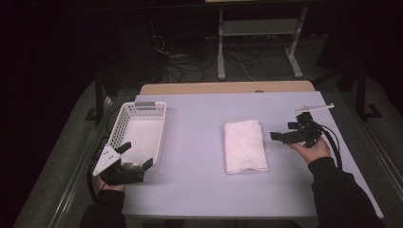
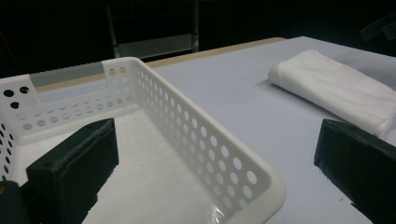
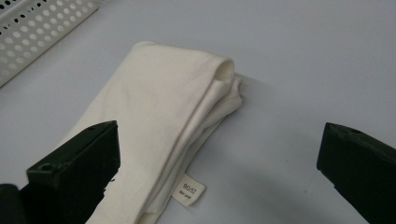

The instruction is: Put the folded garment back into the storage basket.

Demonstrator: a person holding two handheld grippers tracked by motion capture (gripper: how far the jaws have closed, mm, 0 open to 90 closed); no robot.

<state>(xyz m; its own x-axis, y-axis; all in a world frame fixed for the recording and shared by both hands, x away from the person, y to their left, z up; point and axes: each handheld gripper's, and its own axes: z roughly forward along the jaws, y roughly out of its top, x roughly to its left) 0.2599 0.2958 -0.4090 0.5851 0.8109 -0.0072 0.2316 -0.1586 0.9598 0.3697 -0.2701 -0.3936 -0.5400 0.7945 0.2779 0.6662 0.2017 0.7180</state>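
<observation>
Cloth looks soft, light and floppy, folded at the table's centre. Right hand-held gripper, jaws wide, sits at its 3 o'clock; best pinched through the thick folded edge. Left hand-held gripper gapes wide over the basket.

Your table, pale lavender top w/ wood back edge: white perforated basket left, folded white cloth mid-right.

Both sleeves are dark, almost black, reaching to the wrists. The left gripper is black with blocky matte jaws and a pale grey three-cornered plate on top, dotted with small holes. The right gripper is black too, with a thin pale plate and thick black cables looping from it.
</observation>
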